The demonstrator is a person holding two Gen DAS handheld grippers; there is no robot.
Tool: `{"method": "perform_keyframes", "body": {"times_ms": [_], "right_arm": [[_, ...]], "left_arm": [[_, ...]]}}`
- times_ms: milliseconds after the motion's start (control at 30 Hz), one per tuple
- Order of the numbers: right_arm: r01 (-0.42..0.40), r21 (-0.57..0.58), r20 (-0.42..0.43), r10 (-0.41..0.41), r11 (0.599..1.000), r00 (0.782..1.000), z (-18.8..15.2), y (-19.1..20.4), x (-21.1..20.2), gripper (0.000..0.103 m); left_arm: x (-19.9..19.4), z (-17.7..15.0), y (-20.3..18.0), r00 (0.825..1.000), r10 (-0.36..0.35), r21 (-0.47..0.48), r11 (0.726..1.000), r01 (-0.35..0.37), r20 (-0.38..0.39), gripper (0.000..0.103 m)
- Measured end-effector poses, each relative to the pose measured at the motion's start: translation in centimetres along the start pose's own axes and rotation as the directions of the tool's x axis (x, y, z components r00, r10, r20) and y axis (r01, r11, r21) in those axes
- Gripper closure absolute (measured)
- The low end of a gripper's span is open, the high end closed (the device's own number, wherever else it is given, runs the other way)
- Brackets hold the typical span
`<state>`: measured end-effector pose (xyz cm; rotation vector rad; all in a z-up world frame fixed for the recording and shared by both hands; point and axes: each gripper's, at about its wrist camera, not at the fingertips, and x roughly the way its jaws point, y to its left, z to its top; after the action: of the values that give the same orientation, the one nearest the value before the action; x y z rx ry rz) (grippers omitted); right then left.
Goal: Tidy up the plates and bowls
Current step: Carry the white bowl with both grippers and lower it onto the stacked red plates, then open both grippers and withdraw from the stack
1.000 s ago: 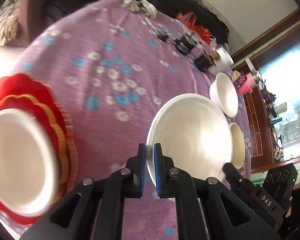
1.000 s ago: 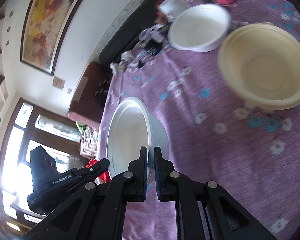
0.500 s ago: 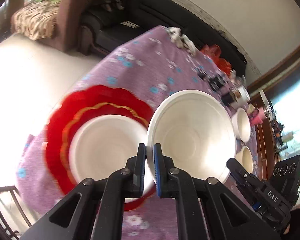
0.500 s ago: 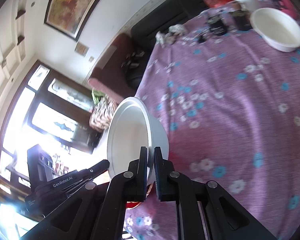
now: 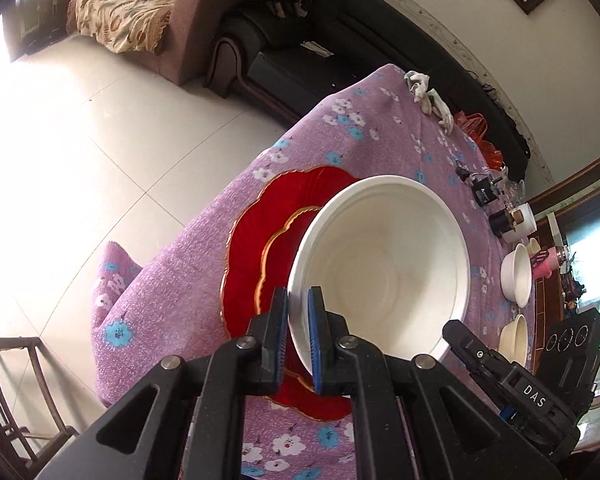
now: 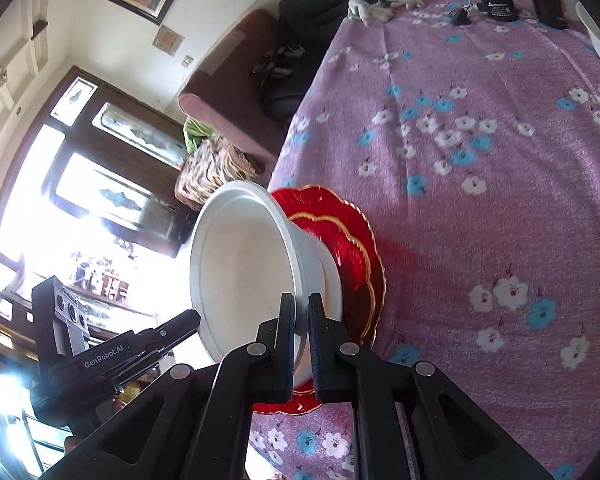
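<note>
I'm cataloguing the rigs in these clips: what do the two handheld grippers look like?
Both are matte black with angular, cut-out frames and silver round screw heads. The left gripper has blue pads lining its jaws and the other unit beside it reads "DAS". The right gripper has black jaws; the unit seen opposite carries "GenRobot.AI" in white and a block with three round lenses. No hands, sleeves or cables show.

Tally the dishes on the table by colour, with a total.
White bowls: 2, the big held bowl and a small bowl
Cream bowls: 1
Red plates: 1
Total: 4
</note>
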<state>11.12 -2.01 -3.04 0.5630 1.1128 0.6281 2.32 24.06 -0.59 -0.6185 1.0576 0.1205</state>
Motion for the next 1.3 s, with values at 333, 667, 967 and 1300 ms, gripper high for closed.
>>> {"method": "perform_keyframes", "body": {"times_ms": [333,667,967,1300], "right_arm": [[-0.015,0.0,-0.001,0.015,1.0,1.0,-0.5,0.5,-0.7,0.095],[-0.057,0.114,-0.094,0.068,0.992,0.993,-0.6,-1.9,0.4,0.092],[-0.066,0.111,-0.084,0.076,0.992,0.994,-0.1,-1.6,0.3,0.091],[-0.082,0.076,-0.045,0.086,0.994,0.995,0.2,-1.8,-1.6,0.057]], "left_arm": [[-1.4,-0.4,0.1,0.999,-0.043,0.007,0.999,0.043,0.007,0.094],[-2.3,-0.6,-0.1,0.997,-0.075,0.014,0.997,0.075,-0.002,0.088],[-1.5,0.1,0.4,0.997,-0.07,-0.008,0.998,0.07,-0.016,0.088],[-3.4,0.0,0.4,0.998,-0.062,-0.001,0.998,0.062,0.024,0.088]]}}
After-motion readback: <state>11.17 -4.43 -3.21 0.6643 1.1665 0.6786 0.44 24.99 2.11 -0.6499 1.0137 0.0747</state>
